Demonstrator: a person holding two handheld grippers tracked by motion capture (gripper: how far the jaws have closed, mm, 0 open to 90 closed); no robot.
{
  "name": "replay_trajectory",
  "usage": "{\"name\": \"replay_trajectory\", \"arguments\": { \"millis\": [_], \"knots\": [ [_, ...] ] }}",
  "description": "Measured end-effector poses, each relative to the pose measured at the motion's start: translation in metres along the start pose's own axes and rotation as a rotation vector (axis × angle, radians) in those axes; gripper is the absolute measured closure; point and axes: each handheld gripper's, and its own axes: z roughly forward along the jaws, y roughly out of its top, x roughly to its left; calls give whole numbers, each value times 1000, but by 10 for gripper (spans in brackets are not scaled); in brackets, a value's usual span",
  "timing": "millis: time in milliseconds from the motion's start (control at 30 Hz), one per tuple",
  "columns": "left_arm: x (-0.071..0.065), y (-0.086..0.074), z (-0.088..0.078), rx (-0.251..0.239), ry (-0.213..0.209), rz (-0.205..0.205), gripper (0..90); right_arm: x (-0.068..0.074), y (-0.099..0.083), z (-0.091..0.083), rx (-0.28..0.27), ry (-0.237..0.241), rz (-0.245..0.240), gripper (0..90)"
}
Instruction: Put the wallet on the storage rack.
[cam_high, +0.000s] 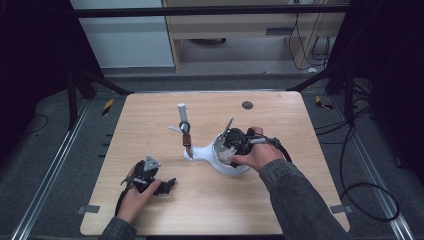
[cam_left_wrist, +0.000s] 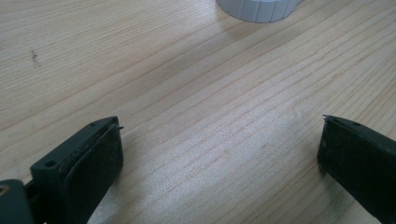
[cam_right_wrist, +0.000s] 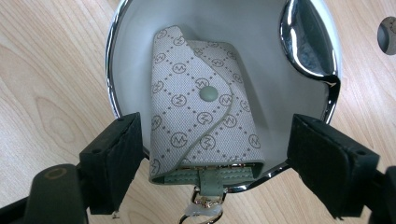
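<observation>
Wooden table (cam_high: 210, 205): holds a white bowl (cam_right_wrist: 135, 28).
Bowl: patterned pouch (cam_right_wrist: 201, 116) inside.
Left gripper (cam_left_wrist: 219, 154): jaws wide, empty.
Right gripper (cam_right_wrist: 215, 163): jaws wide, over the bowl.

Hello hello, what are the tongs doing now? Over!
Left tongs open, resting low on the table. Right tongs open over the white bowl. Patterned pouch lies inside, ungripped. Nothing blocking.
</observation>
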Motion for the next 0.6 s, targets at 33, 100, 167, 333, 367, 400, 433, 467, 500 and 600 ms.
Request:
{"name": "replay_trajectory", "arguments": {
  "millis": [33,100,167,333,367,400,433,467,500,600],
  "knots": [
    [0,0,0,0,0,0,0,0,0,0,-1,3,2,182],
    [0,0,0,0,0,0,0,0,0,0,-2,1,1,176],
    [0,0,0,0,0,0,0,1,0,0,-3,3,1,166],
    [0,0,0,0,0,0,0,2,0,-2,-15,2,6,152],
    [0,0,0,0,0,0,0,2,0,-3,-14,4,3,141],
    [0,0,0,0,0,0,0,2,0,-3,-10,3,7,130],
    [0,0,0,0,0,0,0,2,0,-3,-10,-2,5,124],
    [0,0,0,1,0,0,0,3,0,-3,-13,-2,5,117],
    [0,0,0,0,0,0,0,2,0,-4,-17,-1,4,112],
    [0,0,0,0,-1,0,0,3,-1,-6,-28,1,12,96]
  ]
}}
